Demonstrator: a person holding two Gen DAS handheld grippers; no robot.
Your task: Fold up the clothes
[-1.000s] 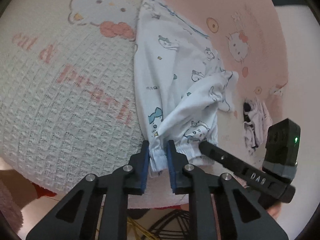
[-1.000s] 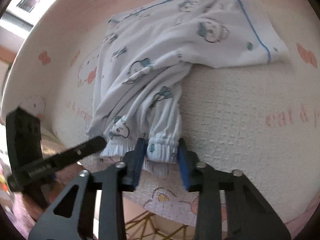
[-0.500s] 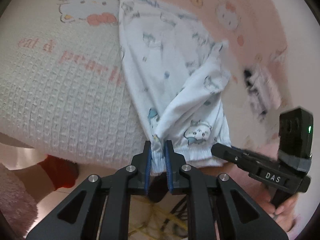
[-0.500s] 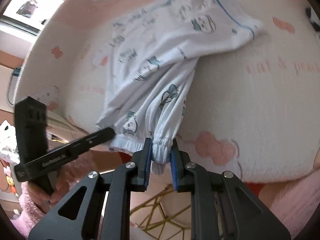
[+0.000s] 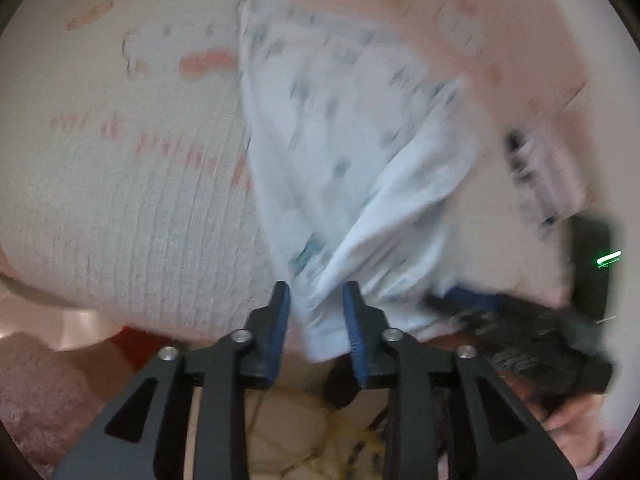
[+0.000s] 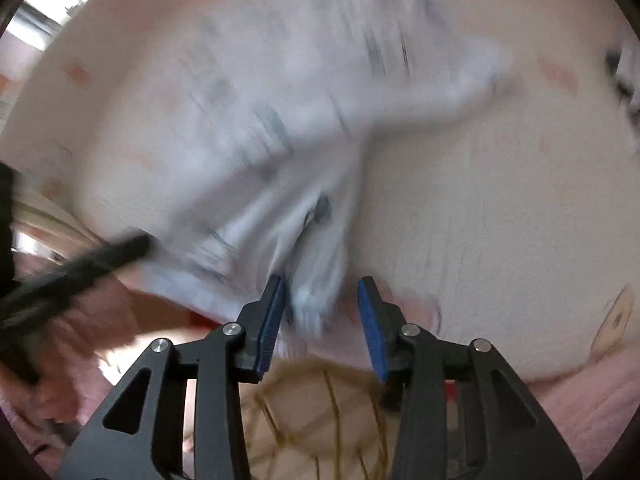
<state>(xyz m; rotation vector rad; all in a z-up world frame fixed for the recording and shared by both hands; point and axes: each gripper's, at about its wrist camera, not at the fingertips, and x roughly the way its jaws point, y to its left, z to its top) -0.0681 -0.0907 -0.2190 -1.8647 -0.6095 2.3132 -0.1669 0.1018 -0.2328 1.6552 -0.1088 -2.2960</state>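
Pyjama trousers (image 5: 344, 168), white with small blue prints, lie spread on a bed cover (image 5: 132, 208) that is cream and pink with cartoon cats and pink letters. Both pictures are blurred, so the prints are hard to read. The two leg cuffs hang at the near edge of the cover. In the left wrist view, one cuff sits between the blue pads of the left claw (image 5: 316, 316); its jaws stand apart and do not press the cloth. In the right wrist view, the other cuff lies just beside the inner pad of the right claw (image 6: 322, 312), whose jaws are also apart, with a clear gap on the other side. Each claw appears in the other's view as a dark blurred shape. A second small garment (image 5: 544, 176), dark and white, lies near the far right of the cover.
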